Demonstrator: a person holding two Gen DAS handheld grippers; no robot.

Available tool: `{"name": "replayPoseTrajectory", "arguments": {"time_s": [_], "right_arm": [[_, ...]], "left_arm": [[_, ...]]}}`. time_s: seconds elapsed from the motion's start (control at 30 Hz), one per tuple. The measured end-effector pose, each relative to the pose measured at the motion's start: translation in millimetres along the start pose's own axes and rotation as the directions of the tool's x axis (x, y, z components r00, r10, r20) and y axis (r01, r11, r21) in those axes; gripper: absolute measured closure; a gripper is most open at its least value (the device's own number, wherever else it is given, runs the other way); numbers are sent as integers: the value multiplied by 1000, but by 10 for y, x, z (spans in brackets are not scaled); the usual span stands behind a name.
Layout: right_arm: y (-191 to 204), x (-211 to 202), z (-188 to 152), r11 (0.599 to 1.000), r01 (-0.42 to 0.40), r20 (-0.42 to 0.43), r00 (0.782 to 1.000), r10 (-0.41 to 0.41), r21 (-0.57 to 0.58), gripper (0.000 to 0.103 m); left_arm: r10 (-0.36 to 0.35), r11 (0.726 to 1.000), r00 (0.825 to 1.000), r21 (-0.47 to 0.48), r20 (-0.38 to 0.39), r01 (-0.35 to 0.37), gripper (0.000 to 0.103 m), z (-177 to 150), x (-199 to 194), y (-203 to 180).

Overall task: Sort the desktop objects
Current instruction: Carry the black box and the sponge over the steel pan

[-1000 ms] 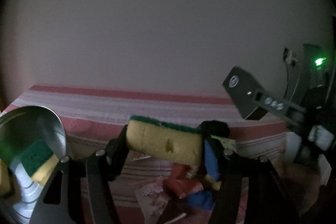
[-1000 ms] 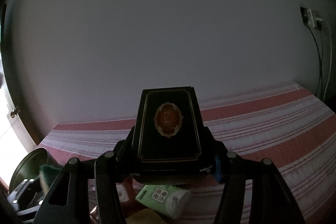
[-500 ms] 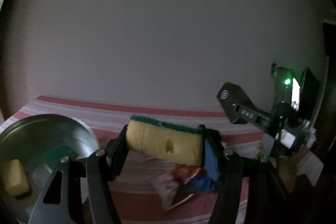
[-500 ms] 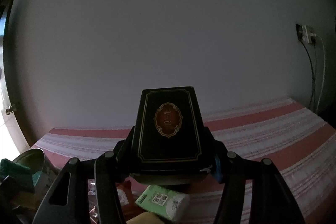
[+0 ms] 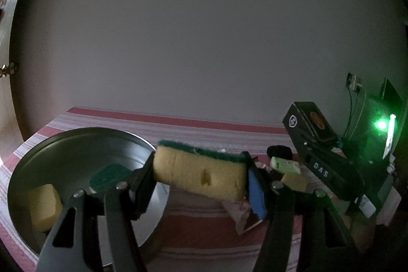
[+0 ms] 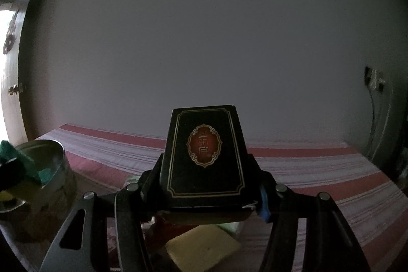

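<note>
striped pink cloth [image 5: 209, 126] over the table, metal bowl [image 5: 76, 142] at left with a sponge piece inside, black box [image 6: 204, 154] pinched in the right gripper [image 6: 206, 185], yellow-green sponge [image 5: 199, 171] pinched in the left gripper [image 5: 201, 177] beside the bowl's rim

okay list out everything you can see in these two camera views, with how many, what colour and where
Yellow sponge with green scouring top: 1, held in left gripper.
Black box with gold border and red oval emblem: 1, held in right gripper.
Round silver metal basin: 1, left on the bed.
Yellow and green sponges in basin: 2.
Loose yellow sponge: 1, on the bed below the box.
Green-labelled packet: 1, amid the clutter.
Red-and-white wrapper: 1, crumpled, on the bed.
Pink-striped bedcover: 1.
Wall socket with cables: 1, right.
Left gripper: black.
Right gripper: black.
</note>
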State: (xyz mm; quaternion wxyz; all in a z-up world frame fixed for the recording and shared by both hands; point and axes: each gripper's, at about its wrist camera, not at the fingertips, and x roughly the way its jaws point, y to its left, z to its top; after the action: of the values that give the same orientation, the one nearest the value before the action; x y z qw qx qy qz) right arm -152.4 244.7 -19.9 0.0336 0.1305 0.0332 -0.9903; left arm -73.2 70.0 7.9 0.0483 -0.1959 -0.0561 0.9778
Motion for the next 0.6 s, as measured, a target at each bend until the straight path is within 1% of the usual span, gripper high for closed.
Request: {"name": "replayPoseTrajectory", "arguments": {"time_s": [0.07, 0.13, 0.3, 0.33, 0.37, 0.6], "right_arm": [[62, -57, -22, 1000, -4, 3, 1000, 4, -5, 42], [-37, -115, -48, 1000, -21, -10, 1000, 21, 11, 42], [81, -231, -78, 1000, -30, -6, 1000, 30, -1, 42], [106, -245, -92, 999, -47, -12, 999, 47, 6, 42], [116, -260, -99, 998, -61, -19, 998, 61, 12, 42], [371, -413, -59, 991, -128, -29, 991, 129, 24, 42]], "left_arm": [[-6, 1000, 1000, -7, -5, 6, 41, 18, 18, 16], [-8, 1000, 1000, -7, -4, 8, 41, 20, 4, 2], [-3, 1000, 1000, -14, 2, 3, 41, 69, -68, 54], [-4, 1000, 1000, -16, 4, 4, 41, 65, -110, 41], [0, 1000, 1000, -17, 6, 0, 41, 55, -181, 116], [33, 999, 999, -43, 9, -33, 41, 47, -287, 321]]}}
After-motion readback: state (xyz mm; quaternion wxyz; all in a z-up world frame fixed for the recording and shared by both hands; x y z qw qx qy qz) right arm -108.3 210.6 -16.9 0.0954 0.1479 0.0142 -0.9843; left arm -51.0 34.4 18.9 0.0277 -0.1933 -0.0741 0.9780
